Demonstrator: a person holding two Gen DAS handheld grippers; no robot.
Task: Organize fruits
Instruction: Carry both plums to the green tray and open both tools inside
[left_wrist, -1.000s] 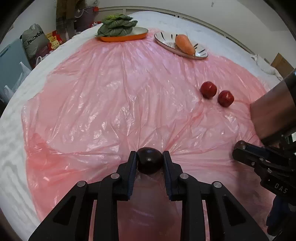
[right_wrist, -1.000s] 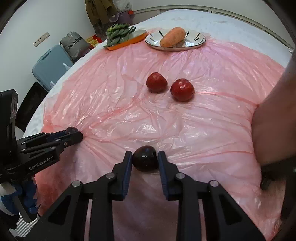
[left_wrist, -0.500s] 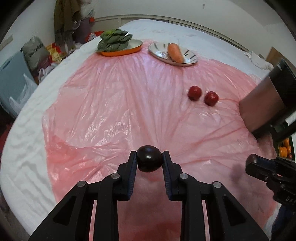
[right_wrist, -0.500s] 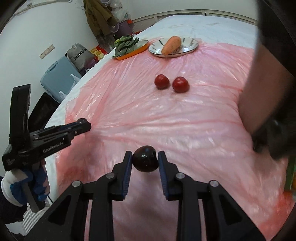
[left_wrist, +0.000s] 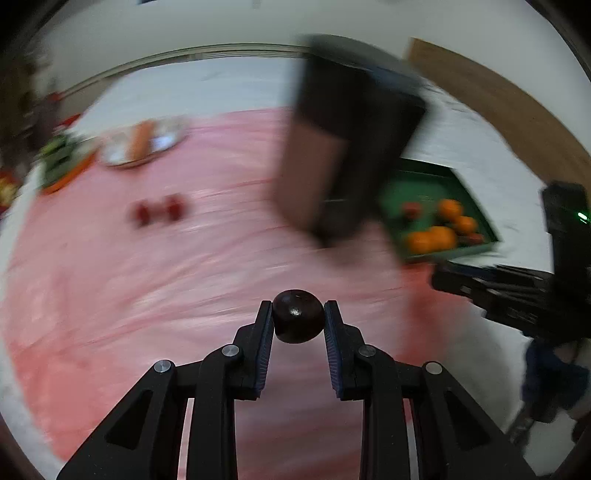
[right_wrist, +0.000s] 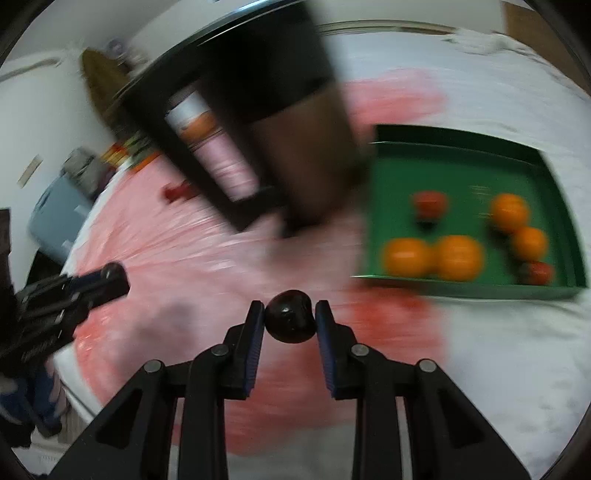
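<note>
both tongs, left tongs (left_wrist: 298, 320) and right tongs (right_wrist: 290, 319), each clamp a dark plum (left_wrist: 297, 321) for carrying toward the green tray (right_wrist: 554, 177).

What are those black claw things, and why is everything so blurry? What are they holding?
A person holds one grabbing tool in each hand, and each tool carries its own camera, so there are two pictures. The left gripper pinches a dark round fruit, and the right gripper pinches another dark fruit. The blur comes from the cameras moving fast. Below lies a pink plastic sheet. A green tray holds orange fruits and a few red ones. Two red fruits lie loose on the sheet, and a carrot rests on a plate.
</note>
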